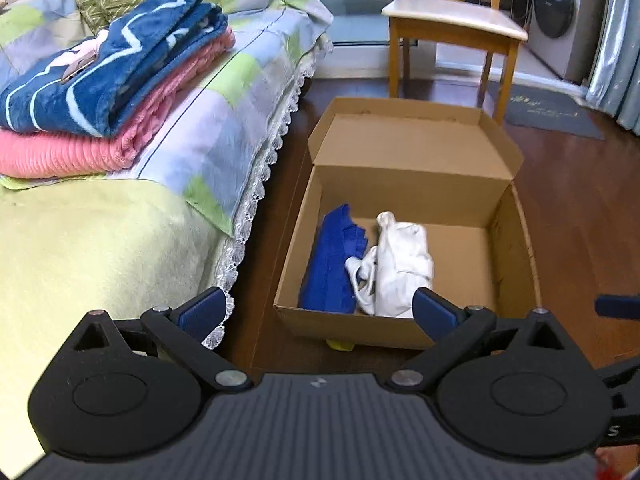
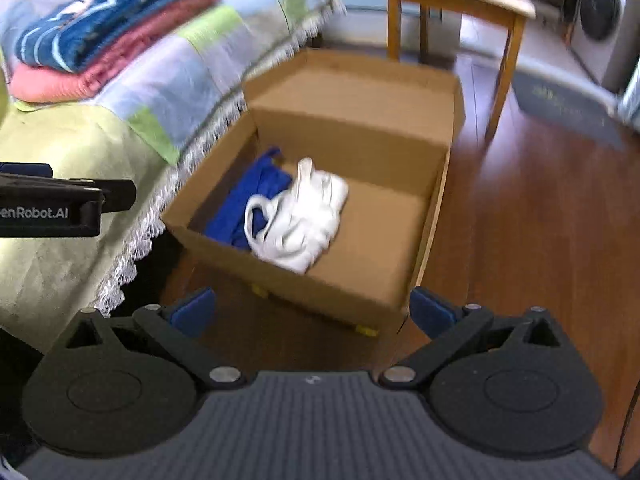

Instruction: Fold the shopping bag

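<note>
An open cardboard box stands on the wooden floor, and all places here are told from this box. The white shopping bag lies crumpled inside it, near the left wall, and it touches a blue bag that leans on that wall. The right half of the box bottom is bare. The lid flap stands up at the far edge.

The left tool hovers before the near edge of the box, its fingers wide apart and holding nothing. The right tool is also before the near edge, fingers wide apart and empty; this view is blurred.

The bed with its lace border runs just beside the left wall of the box. A wooden chair stands behind the box. To the right of the box the floor is open.
</note>
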{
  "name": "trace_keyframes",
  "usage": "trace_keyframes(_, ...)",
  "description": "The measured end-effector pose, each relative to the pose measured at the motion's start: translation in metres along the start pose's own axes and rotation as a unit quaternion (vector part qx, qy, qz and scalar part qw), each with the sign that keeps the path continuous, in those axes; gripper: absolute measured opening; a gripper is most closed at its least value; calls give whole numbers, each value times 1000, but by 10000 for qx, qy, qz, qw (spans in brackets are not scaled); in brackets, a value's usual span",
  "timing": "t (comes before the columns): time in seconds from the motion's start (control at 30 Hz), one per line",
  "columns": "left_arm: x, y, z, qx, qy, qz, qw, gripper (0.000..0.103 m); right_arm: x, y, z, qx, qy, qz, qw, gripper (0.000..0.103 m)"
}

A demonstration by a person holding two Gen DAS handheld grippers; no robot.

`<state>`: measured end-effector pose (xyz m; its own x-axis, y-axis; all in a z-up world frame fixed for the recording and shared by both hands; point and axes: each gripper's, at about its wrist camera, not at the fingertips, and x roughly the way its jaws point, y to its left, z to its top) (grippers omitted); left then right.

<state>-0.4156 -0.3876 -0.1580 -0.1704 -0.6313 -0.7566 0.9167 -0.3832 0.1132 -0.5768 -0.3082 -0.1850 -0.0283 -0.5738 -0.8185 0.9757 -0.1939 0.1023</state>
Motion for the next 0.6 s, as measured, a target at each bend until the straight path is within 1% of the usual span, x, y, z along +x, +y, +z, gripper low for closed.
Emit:
trace_keyframes(0.1, 13, -2, -9, 4, 85, -47, 10000, 100, 11, -1, -5, 102, 115, -136, 9998, 102)
trace_keyframes(0.23, 30, 1, -20, -50, 334, -140, 9993, 100, 23, -2, -9, 182, 300, -215, 9992, 102)
trace_keyframes(0.3, 35, 3, -21, -97, 352, -173, 9992, 100, 29, -1, -10, 216, 393, -228, 9987, 102)
trace_keyframes(0.4, 38, 4, -23, -87, 360, -104, 9993, 100, 35, 0, -11, 265, 496, -281, 9980, 102)
trace_keyframes(0.6, 43, -3, -27, 177, 401, -123, 9990, 100, 46, 2, -12, 193, 538, -479, 9972, 102)
